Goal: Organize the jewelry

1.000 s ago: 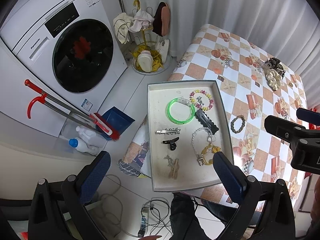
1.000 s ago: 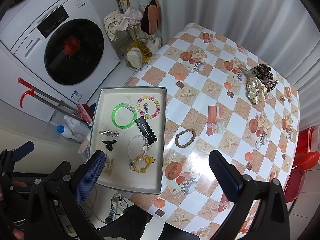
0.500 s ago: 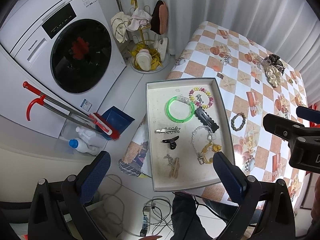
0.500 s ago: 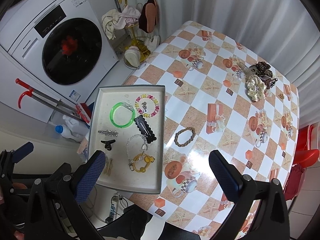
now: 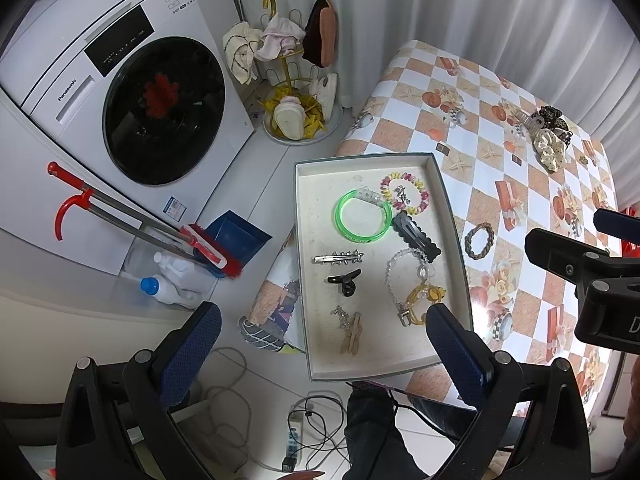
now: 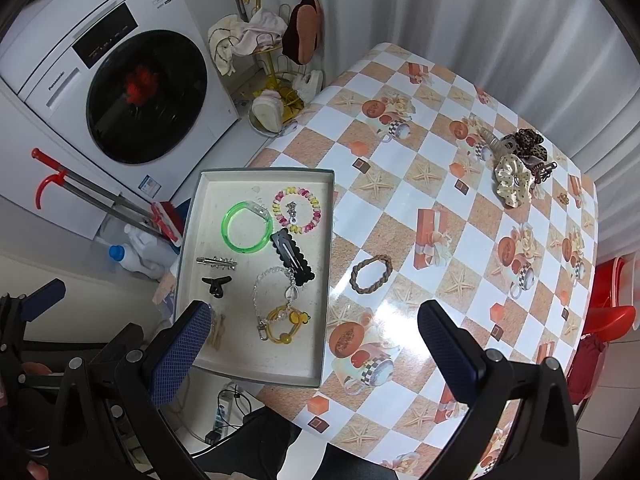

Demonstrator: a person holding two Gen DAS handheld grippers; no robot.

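Both grippers have drifted slightly higher since the earlier frames, so the tray looks a touch smaller while nothing on the table has shifted. The left gripper (image 5: 322,346) hangs spread wide and empty above the tray's (image 5: 450,216) near end. The right gripper (image 6: 314,344) is likewise released, holding nothing, over the table (image 6: 420,128). Inside the tray lie a green bangle (image 5: 363,216), a coiled pastel hair tie (image 5: 406,196), a black snap clip (image 5: 416,236) and a small black claw clip (image 5: 345,281). A braided brown bracelet (image 6: 371,274) rests on the tablecloth just right of the tray. Scrunchies (image 6: 516,176) sit at the far right, well apart.
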